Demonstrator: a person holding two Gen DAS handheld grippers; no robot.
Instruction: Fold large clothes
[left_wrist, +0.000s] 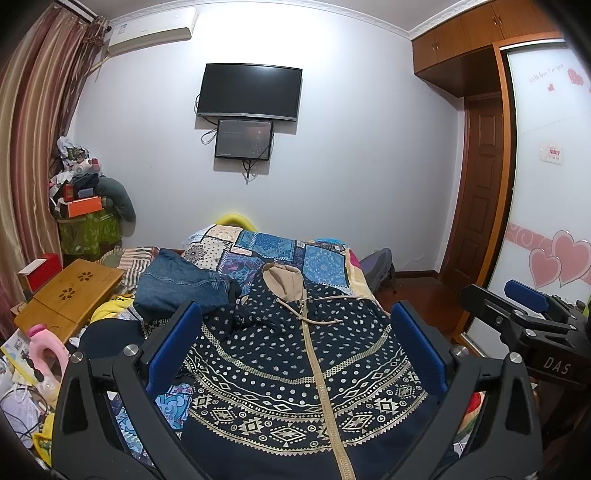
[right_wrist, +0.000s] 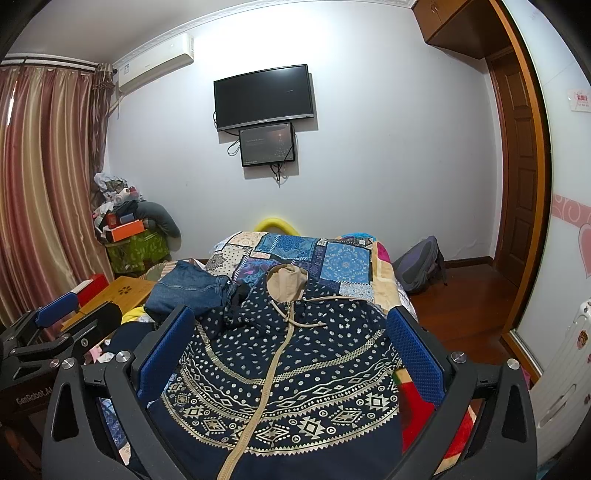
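Observation:
A large navy hooded jacket (left_wrist: 295, 362) (right_wrist: 280, 365) with beige dots, patterned bands, a tan zip and a tan-lined hood lies spread flat on the bed, hood pointing away. My left gripper (left_wrist: 295, 314) hovers open over its lower half, blue pads wide apart, nothing between them. My right gripper (right_wrist: 290, 314) is likewise open above the same garment, a little further right. Each gripper appears at the edge of the other's view: the right gripper (left_wrist: 524, 299) in the left wrist view, the left gripper (right_wrist: 55, 306) in the right wrist view.
A patchwork quilt (left_wrist: 280, 251) covers the bed. Folded jeans (left_wrist: 177, 284) lie left of the hood. A wooden lap desk (left_wrist: 70, 291) and clutter sit at the left. A backpack (right_wrist: 421, 266) rests on the wood floor at the right, near a door and wardrobe.

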